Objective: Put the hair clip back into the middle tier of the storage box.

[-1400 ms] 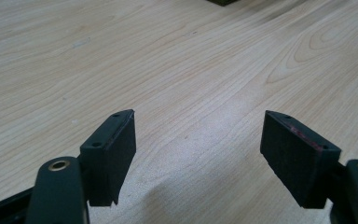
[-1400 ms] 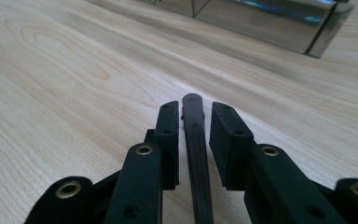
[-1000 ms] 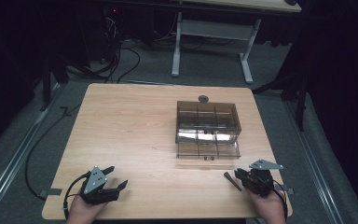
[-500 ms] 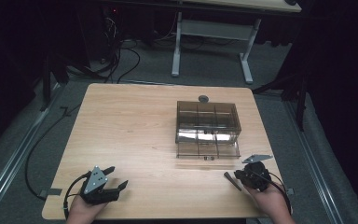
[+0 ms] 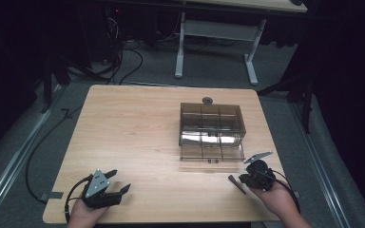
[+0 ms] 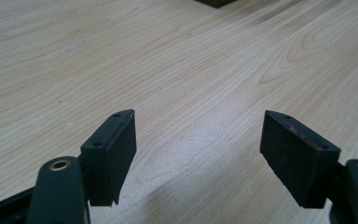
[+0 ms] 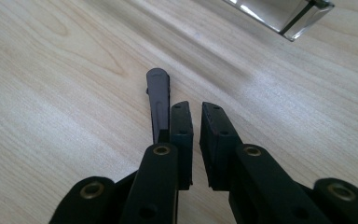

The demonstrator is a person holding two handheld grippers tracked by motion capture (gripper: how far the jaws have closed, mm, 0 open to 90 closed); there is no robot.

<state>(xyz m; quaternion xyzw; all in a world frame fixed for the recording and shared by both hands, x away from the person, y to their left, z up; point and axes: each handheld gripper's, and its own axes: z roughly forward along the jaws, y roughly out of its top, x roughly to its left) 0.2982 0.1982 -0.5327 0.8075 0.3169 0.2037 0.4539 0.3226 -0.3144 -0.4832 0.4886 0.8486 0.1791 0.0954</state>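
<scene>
My left gripper (image 5: 121, 179) rests near the table's front left corner, and its own view shows the left gripper (image 6: 198, 121) open over bare wood. My right gripper (image 5: 244, 179) is held in a hand at the front right, aimed toward the near corner of a smoky clear compartment box (image 5: 211, 124). Seen along its jaws, the right gripper (image 7: 196, 106) is shut, with a thin slit and nothing between the pads. A narrow dark grey stick (image 7: 158, 100) runs along the outside of one jaw and reaches past the tip. Whether this stick (image 5: 235, 184) lies loose on the table I cannot tell.
In front of the box, a flat clear tray part (image 5: 212, 152) lies on the wooden table (image 5: 133, 128). A small dark round piece (image 5: 207, 100) sits behind the box. Cables trail off the table's left side (image 5: 38, 156). A corner of the clear box (image 7: 303, 18) shows ahead.
The right gripper has shifted slightly up and toward the box, and its grey top plate now tilts. The left gripper has stayed put.
</scene>
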